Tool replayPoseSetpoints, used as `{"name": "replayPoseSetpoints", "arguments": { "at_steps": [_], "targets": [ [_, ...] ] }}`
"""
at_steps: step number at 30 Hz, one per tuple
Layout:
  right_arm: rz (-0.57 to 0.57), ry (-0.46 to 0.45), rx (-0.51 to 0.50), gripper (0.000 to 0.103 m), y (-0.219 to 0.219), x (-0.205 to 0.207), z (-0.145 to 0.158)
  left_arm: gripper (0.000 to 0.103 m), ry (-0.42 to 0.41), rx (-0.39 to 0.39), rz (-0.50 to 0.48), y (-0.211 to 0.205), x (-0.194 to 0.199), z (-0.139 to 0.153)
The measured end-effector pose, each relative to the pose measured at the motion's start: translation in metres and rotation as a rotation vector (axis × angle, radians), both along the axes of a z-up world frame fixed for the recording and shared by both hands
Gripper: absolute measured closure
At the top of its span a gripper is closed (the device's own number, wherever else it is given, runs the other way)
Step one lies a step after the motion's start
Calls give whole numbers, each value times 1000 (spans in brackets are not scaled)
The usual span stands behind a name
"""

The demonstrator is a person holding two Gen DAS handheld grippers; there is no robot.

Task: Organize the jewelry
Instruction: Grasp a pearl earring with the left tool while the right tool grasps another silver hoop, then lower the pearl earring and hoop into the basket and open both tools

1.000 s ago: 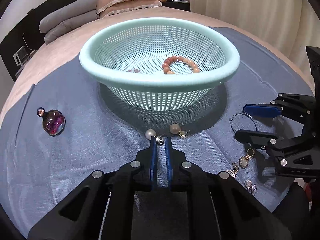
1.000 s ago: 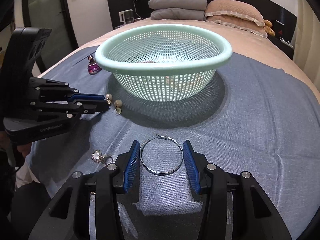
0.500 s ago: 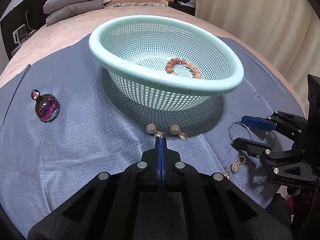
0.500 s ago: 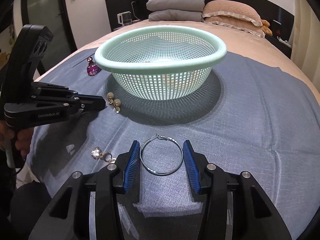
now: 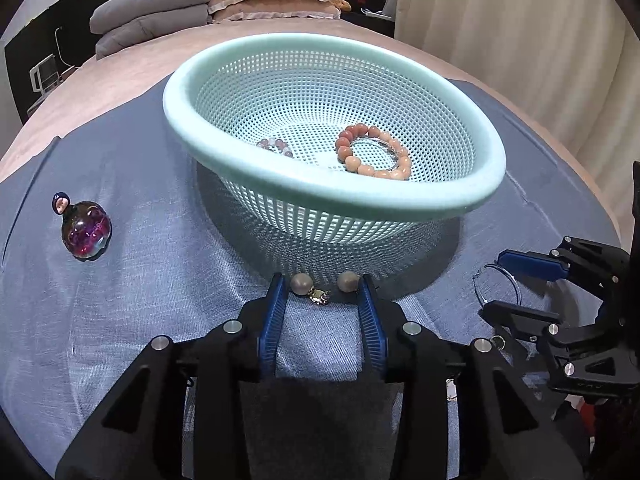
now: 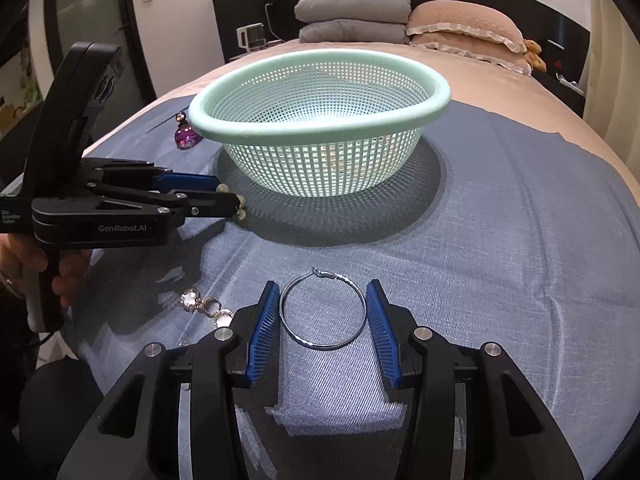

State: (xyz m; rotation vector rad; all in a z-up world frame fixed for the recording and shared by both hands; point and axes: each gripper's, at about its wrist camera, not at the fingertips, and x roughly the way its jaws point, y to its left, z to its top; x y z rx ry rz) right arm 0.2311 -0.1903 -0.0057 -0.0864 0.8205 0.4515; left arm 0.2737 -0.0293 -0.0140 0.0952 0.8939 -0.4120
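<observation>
A bed [image 6: 500,92] with a pinkish cover fills the room, with folded grey blankets [image 6: 354,16] and a frilled pillow [image 6: 464,26] stacked at its dark headboard and a pale curtain [image 5: 520,40] along one side. A blue-grey cloth [image 6: 500,240] is spread over the near part of the bed and carries everything.

In the middle of the cloth stands a mint-green mesh basket [image 5: 224,152]. Inside it lie a bracelet of orange and peach beads [image 5: 374,152] and, near the front wall, a smaller string of pale pinkish beads [image 5: 276,146]. A small round purple glass bottle [image 5: 86,230] sits on the cloth well to the side of the basket.

The left tongs [image 5: 323,292] have just been opening and now stand partly apart, their blue pads on either side of a pair of pearl earrings [image 5: 320,286] that lie on the cloth just in front of the basket. The pearls sit close to the pads, but nothing is gripped. In the right wrist view a hand [image 6: 24,260] holds this tool's handle.

The right tongs [image 6: 322,304] are partly open around a large silver hoop earring [image 6: 323,308] lying flat on the cloth; the pads flank the hoop without pressing on it. Just beside these tongs, toward the cloth's edge, lies a small cluster of crystal and gold earrings [image 6: 202,306].
</observation>
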Motion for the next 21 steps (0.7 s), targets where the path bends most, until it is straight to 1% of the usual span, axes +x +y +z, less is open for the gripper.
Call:
{"name": "replayPoseSetpoints", "arguments": {
  "at_steps": [1, 2, 3, 5, 6, 9, 13, 17, 21],
  "targets": [
    [0, 0, 2, 61, 0, 1, 0, 68, -8, 6, -8, 0, -1, -1],
    [0, -1, 4, 61, 0, 1, 0, 78, -13, 21, -7, 0, 1, -3],
    [-2, -1, 6, 61, 0, 2, 0, 83, -12, 26, -5, 2, 3, -4],
    [-5, -4, 8, 61, 0, 2, -1, 83, 13, -19, -4, 7, 8, -4],
    [-6, -7, 8, 61, 0, 2, -1, 83, 15, -19, -7, 8, 10, -4],
    [-8, -8, 10, 61, -1, 1, 0, 84, -4, 18, -17, 2, 9, -3],
    [-14, -15, 11, 61, -2, -1, 3, 84, 4, -20, -8, 8, 0, 5],
    [-30, -36, 22, 61, -5, -6, 11, 84, -8, -9, -12, 14, -16, 16],
    [-35, -79, 16, 61, -6, -12, 31, 83, -21, -3, 10, 24, -28, 32]
  ]
}}
